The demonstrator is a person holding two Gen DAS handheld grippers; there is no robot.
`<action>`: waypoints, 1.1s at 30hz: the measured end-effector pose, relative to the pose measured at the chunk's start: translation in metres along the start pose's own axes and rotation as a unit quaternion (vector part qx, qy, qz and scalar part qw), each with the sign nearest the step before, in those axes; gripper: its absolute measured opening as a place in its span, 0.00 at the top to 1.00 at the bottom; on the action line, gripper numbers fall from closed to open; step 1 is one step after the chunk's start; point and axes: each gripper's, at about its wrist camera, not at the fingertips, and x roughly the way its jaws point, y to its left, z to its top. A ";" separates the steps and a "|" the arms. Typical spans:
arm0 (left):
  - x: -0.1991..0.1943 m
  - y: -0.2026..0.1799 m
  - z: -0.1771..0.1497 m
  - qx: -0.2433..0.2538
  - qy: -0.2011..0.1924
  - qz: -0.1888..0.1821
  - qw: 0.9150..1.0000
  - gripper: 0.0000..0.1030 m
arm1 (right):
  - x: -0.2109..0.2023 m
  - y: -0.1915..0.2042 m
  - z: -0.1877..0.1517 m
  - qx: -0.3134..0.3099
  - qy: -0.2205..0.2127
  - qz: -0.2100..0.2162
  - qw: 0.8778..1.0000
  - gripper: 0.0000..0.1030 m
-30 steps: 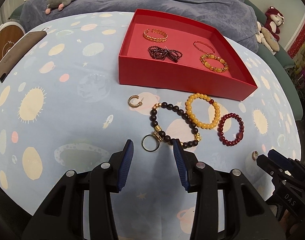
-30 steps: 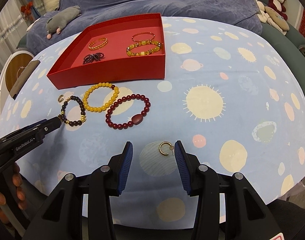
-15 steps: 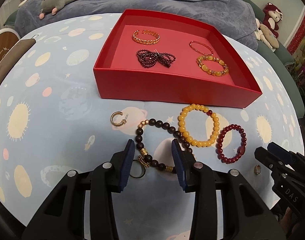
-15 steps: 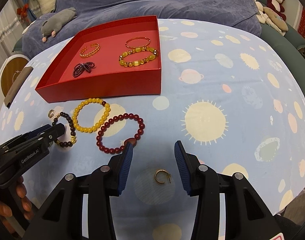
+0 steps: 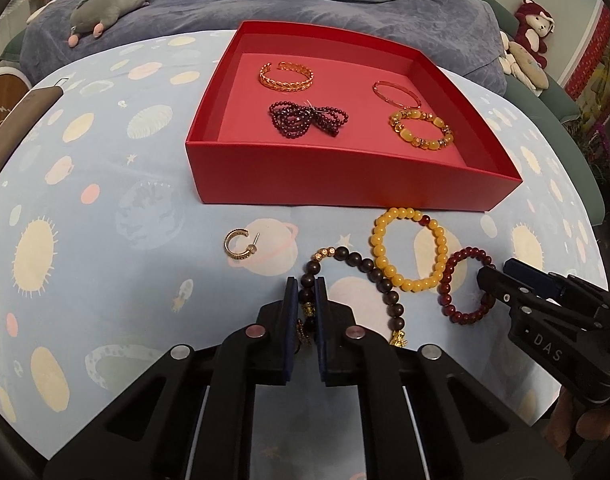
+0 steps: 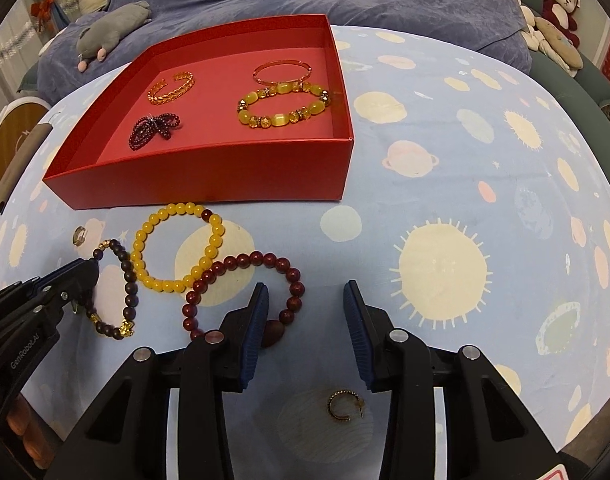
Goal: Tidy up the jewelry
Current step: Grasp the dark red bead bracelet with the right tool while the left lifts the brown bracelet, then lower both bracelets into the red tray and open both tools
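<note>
Dark bead bracelet [image 5: 347, 266] apparently pinched in narrowed left tool [image 5: 306, 284]; right tool [image 6: 306, 292] gapes wide.

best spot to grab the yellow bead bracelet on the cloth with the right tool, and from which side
Grip the right arc of the yellow bead bracelet, coming from above. It lies flat, so only a pinch across the bead strand works. Its left edge touches the dark bead bracelet and its lower right the red bead bracelet.

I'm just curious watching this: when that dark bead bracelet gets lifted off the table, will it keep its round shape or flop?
Probably flop. The dark bead bracelet is separate beads on a string, already lying in a bent loop, so it should sag from the left tool pinching one side. The round beads may slip a little. It looks light, though its gold charms could swing.
</note>
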 end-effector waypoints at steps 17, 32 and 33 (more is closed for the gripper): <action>-0.038 -0.009 0.000 0.001 0.002 -0.032 0.999 0.92 | -0.054 -0.001 0.000 0.000 -0.031 0.017 0.999 0.93; -0.086 -0.021 0.079 0.013 -0.058 -0.079 0.995 0.92 | -0.113 0.012 0.085 -0.019 -0.116 0.060 0.991 0.93; -0.086 -0.021 0.087 0.012 -0.064 -0.081 0.995 0.92 | -0.113 0.014 0.093 -0.019 -0.120 0.065 0.990 0.93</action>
